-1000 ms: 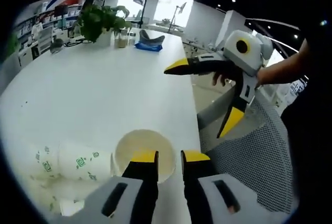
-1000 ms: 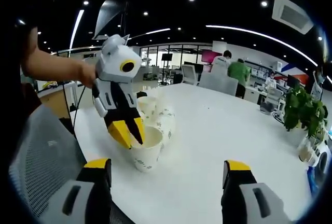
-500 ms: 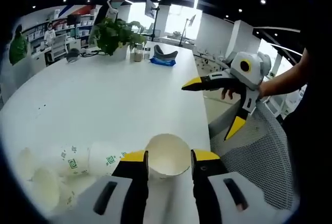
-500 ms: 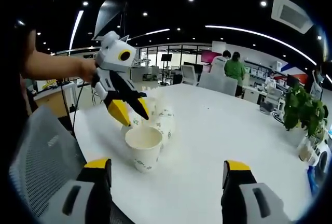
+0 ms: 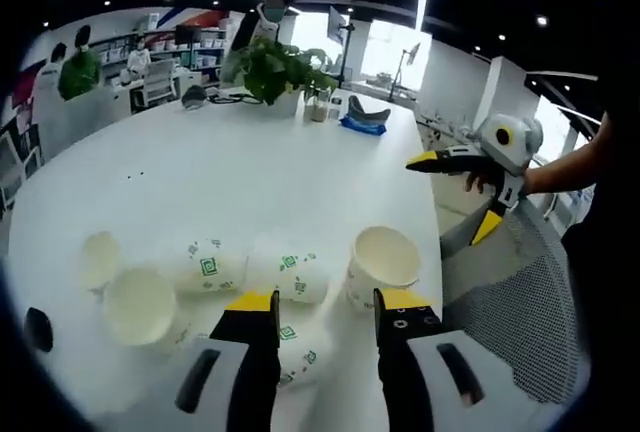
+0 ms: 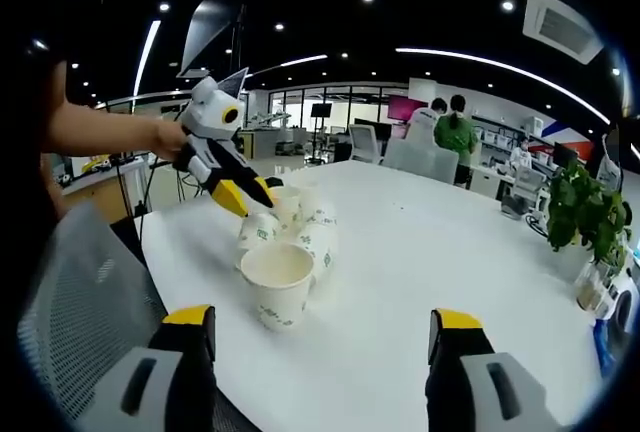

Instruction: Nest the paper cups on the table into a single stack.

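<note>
A white paper cup [image 5: 383, 264] [image 6: 277, 282] stands upright near the table's edge, mouth up. Behind it lie several cups with green print on their sides, among them one [image 5: 290, 274] just beyond my left jaws and another [image 5: 210, 264] to its left. Two more cups [image 5: 140, 307] [image 5: 100, 257] stand open-mouthed at the left. My left gripper [image 5: 327, 302] [image 6: 245, 197] is open and holds nothing; it hangs above and behind the cluster [image 6: 300, 227]. My right gripper [image 6: 322, 319] [image 5: 455, 197] is open wide, off the table's edge, short of the upright cup.
The white table [image 5: 230, 172] runs far back. A potted plant [image 5: 275, 70] [image 6: 585, 222] and a blue item [image 5: 362, 124] sit at its far end. A mesh chair [image 5: 500, 292] [image 6: 85, 292] stands by the near edge. People [image 6: 455, 137] stand in the background.
My left gripper let go of the upright cup's rim, opened and drew back and up over the lying cups. The upright cup stays put. The right gripper has not moved.
</note>
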Motion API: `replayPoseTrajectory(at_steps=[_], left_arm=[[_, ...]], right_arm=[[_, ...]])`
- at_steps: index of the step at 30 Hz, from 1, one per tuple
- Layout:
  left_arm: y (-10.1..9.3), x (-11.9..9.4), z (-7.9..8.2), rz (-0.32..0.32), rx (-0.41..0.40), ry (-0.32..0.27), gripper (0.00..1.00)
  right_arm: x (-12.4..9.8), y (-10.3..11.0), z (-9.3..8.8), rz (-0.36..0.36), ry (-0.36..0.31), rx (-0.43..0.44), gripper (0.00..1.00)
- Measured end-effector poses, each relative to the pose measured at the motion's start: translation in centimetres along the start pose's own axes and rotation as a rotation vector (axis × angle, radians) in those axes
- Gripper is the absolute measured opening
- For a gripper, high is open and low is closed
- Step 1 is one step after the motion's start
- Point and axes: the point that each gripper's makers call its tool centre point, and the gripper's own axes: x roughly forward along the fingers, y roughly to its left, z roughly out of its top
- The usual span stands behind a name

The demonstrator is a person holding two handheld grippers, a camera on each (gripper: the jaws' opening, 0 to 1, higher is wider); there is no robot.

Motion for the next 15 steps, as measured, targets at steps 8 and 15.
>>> replayPoseTrajectory(at_steps=[8, 15], left_arm=[[2.5, -1.2, -1.3, 0.055, -0.051, -0.023, 0.35], [3.9, -1.7, -2.1, 0.095, -0.087, -0.031, 0.35]], right_arm=[[0.0, 0.1, -0.1, 0.003, 0.006, -0.001, 0.89], [0.1, 0.1, -0.2, 0.005, 0.011, -0.002, 0.88]])
